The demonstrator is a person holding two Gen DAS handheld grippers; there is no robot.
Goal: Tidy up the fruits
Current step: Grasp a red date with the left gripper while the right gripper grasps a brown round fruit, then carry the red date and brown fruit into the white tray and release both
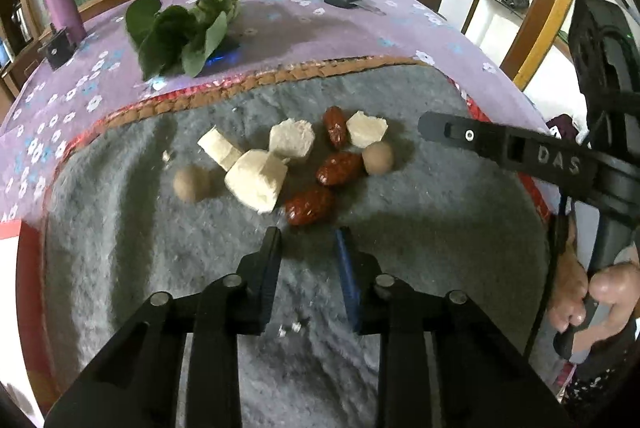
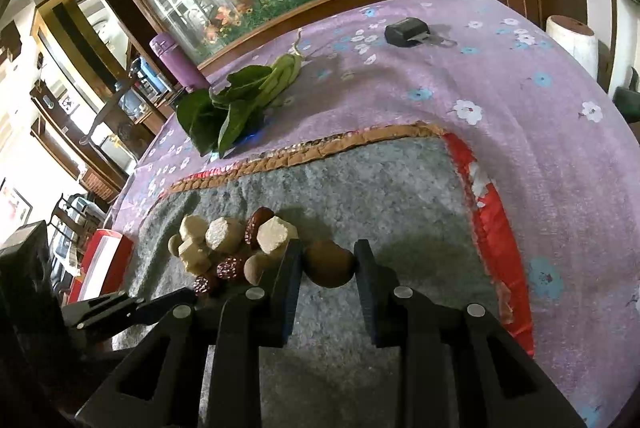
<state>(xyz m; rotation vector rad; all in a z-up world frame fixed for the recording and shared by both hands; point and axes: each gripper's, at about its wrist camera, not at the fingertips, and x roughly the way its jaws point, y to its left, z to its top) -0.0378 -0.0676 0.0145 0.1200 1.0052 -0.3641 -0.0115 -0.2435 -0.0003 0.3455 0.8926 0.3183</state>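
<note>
2 cloths, grey mat over purple floral tablecloth; left jaws parted, empty; right jaws clasp a brown fruit.

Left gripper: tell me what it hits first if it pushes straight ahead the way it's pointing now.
The left gripper is open and empty, low over the grey mat. Straight ahead, it would most likely meet the nearest red date, lying just beyond the fingertips, roughly centred between them. Depth is hard to judge through the fisheye.

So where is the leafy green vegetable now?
In both wrist views, the leafy green vegetable lies on the purple tablecloth beyond the grey mat, near the purple bottle.
</note>
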